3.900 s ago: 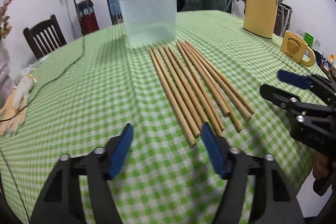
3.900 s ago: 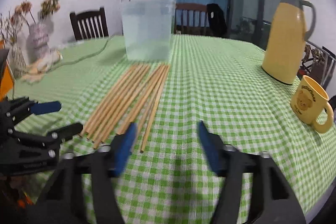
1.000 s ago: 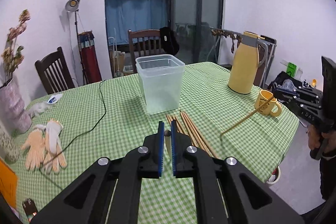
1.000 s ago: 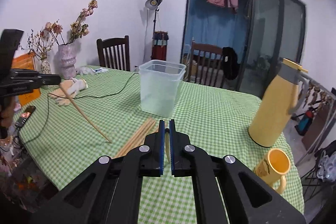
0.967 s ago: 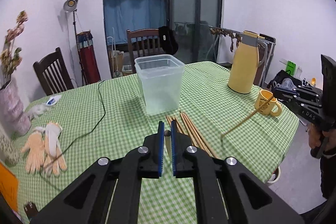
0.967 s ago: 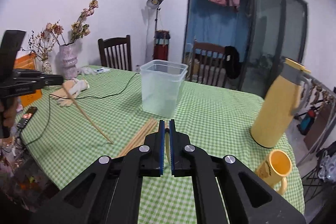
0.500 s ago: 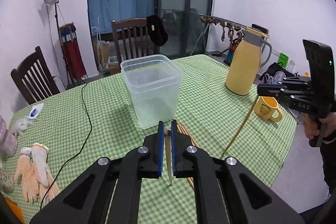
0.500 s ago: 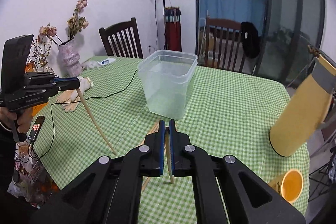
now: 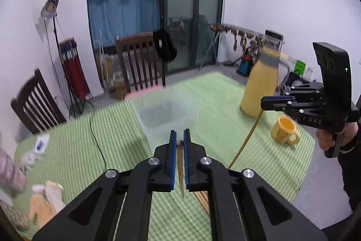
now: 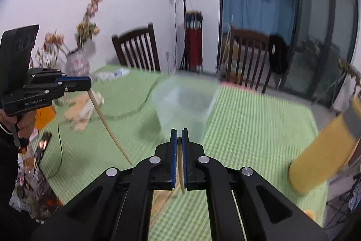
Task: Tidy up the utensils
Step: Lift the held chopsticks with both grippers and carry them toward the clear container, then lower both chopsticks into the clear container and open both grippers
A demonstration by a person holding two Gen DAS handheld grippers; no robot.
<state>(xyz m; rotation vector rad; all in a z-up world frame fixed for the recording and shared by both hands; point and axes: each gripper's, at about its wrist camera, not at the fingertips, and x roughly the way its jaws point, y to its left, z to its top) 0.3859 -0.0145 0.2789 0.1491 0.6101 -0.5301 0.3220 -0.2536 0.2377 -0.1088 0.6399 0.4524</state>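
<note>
My left gripper is shut on a wooden chopstick that hangs down between its blue pads. My right gripper is shut on another chopstick. Both are held high above the green checked table. The clear plastic tub stands just beyond the left fingertips; it also shows in the right wrist view. The right gripper shows at the right of the left wrist view with its chopstick slanting down. The left gripper shows at the left of the right wrist view with its chopstick. More chopsticks lie on the cloth below.
A yellow thermos jug and a yellow mug stand at the table's right side. Gloves, a black cable and a vase are at the left. Wooden chairs stand behind the table.
Both grippers have moved forward and higher toward the tub, each still holding its chopstick. The view is blurred with motion.
</note>
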